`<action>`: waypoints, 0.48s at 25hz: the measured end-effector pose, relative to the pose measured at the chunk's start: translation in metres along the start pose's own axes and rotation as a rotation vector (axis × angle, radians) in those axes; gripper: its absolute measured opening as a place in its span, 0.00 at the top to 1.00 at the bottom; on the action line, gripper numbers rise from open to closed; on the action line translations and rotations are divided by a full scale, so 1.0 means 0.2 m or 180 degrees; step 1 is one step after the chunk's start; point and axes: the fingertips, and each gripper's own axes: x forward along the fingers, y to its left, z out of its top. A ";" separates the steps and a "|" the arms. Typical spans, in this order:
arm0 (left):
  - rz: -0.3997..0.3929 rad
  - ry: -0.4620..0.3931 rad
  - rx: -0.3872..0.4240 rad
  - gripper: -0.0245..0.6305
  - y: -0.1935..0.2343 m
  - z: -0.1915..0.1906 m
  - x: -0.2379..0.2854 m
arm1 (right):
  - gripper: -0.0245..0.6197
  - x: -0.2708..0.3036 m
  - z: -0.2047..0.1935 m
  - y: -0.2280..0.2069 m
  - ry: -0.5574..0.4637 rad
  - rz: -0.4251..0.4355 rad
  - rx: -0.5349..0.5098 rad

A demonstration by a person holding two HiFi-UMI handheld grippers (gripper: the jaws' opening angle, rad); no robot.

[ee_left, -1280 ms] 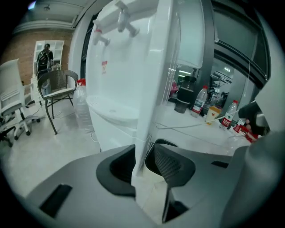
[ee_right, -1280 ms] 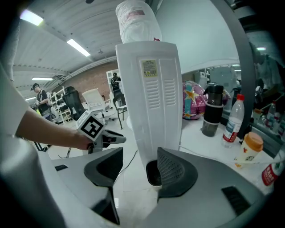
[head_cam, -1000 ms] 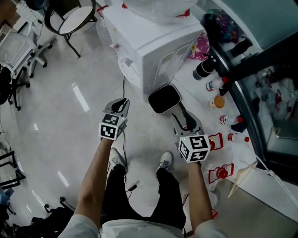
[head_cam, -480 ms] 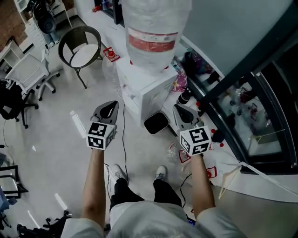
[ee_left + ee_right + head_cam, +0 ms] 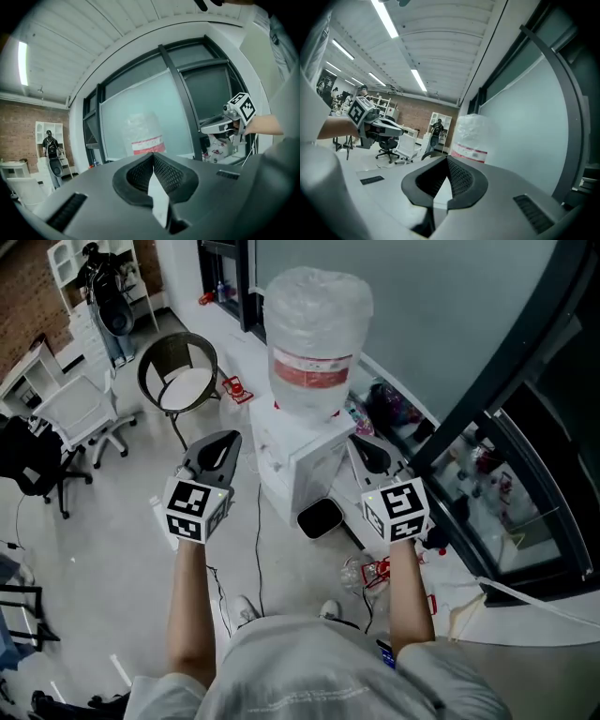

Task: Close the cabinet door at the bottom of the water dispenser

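**Head view:** A person holds the left gripper [image 5: 223, 441] and the right gripper [image 5: 371, 450] out to either side of a white water dispenser [image 5: 302, 463]. A wrapped bottle [image 5: 317, 343] stands upright on top of it. The dispenser stands on the floor between the two tools, below them and apart from both. Its cabinet door lies low on the body, well under the fingers, and this steep angle does not show whether it is open or closed. A black bin [image 5: 321, 517] sits just beside the dispenser's foot, and a round chair [image 5: 180, 381] stands off to the left.

**Left gripper view:** The fingers are pressed together with nothing between them. The bottle rises beyond their tips, and the other gripper is at the right edge.

**Right gripper view:** The fingers here also meet tip to tip and hold nothing. The bottle stands just past them, and the cabinet door is out of frame below.
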 end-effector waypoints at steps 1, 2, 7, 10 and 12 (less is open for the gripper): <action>0.0007 -0.0025 0.0013 0.93 0.01 0.04 -0.02 | 0.92 0.00 0.04 0.00 -0.0050 -0.0009 -0.0004; 0.0013 -0.0054 0.0021 0.93 0.02 0.08 -0.03 | 0.92 0.00 0.09 -0.01 -0.0105 -0.0018 -0.0010; 0.0116 -0.0365 0.0157 0.93 0.08 0.27 -0.07 | 0.92 0.05 0.21 -0.01 -0.0250 0.0019 -0.0063; 0.0085 -0.0429 0.0311 0.93 0.08 0.33 -0.07 | 0.92 0.08 0.23 0.00 -0.0271 0.0043 -0.0079; 0.0084 -0.0433 0.0349 0.93 0.09 0.33 -0.06 | 0.92 0.10 0.22 0.00 -0.0260 0.0038 -0.0101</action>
